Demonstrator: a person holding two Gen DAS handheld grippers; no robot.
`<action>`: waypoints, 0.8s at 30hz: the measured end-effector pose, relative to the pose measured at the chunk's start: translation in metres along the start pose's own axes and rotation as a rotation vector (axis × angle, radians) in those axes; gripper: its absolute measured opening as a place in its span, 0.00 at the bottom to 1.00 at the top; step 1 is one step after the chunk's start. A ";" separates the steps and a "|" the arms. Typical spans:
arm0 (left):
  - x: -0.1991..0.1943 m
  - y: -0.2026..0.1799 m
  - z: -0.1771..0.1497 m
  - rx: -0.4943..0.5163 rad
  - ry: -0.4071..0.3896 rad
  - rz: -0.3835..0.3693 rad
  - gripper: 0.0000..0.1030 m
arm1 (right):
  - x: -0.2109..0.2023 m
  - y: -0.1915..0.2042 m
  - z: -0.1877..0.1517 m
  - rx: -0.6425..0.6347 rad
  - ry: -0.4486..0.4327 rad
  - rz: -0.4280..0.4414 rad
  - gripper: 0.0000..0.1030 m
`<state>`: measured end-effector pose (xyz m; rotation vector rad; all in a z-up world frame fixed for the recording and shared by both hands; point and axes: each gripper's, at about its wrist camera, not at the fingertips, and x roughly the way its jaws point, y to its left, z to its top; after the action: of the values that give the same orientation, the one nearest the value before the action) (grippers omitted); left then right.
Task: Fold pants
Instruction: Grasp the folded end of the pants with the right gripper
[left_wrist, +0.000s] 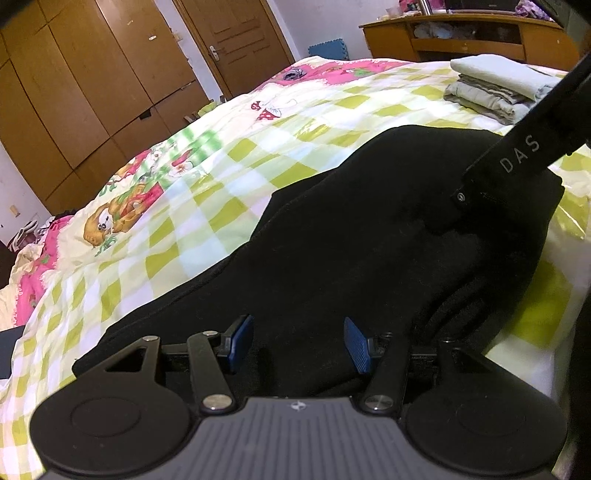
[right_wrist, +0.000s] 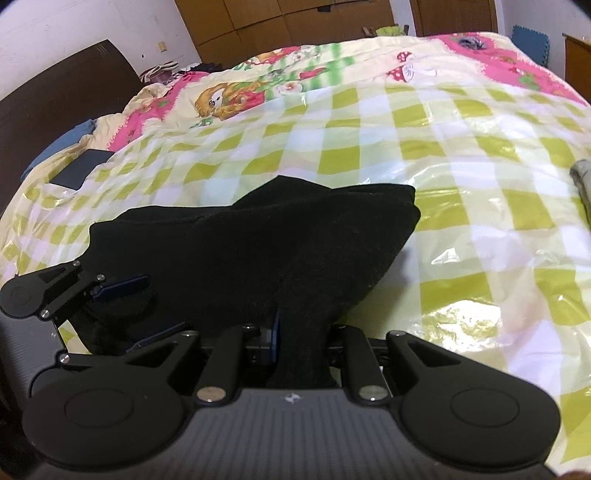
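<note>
Pants: the black pants (left_wrist: 351, 236) are lying bunched on the bed (left_wrist: 207, 192), over its checked plastic-covered quilt.
Handling: they are looking soft, limp and fairly thick; I judge they will be sagging wherever unsupported, so edges or corners are the places to pinch.
Right hand-held gripper (right_wrist: 295, 332): it is clamping a bunch of the black cloth between nearly closed jaws.
Left hand-held gripper (left_wrist: 297, 343): its blue pads (left_wrist: 356, 345) are standing apart over the cloth, gripping nothing.
Left view only: a stack of folded pale clothes (left_wrist: 495, 86) beyond.
Right view only: the clamped bunch, and a dark flat thing (right_wrist: 81, 168) near the headboard.
</note>
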<state>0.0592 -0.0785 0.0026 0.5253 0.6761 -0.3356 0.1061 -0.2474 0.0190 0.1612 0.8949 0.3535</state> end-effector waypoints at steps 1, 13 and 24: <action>-0.002 0.002 -0.001 -0.005 -0.005 0.002 0.66 | -0.001 0.002 0.001 -0.002 -0.004 -0.004 0.13; -0.020 0.055 -0.039 -0.143 -0.056 0.080 0.66 | -0.002 0.051 0.023 -0.134 0.008 -0.136 0.14; -0.020 0.105 -0.082 -0.363 -0.088 0.103 0.66 | 0.002 0.118 0.059 -0.221 0.024 -0.183 0.14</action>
<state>0.0508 0.0557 -0.0015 0.1967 0.6053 -0.1331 0.1261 -0.1361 0.0874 -0.1289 0.8805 0.2817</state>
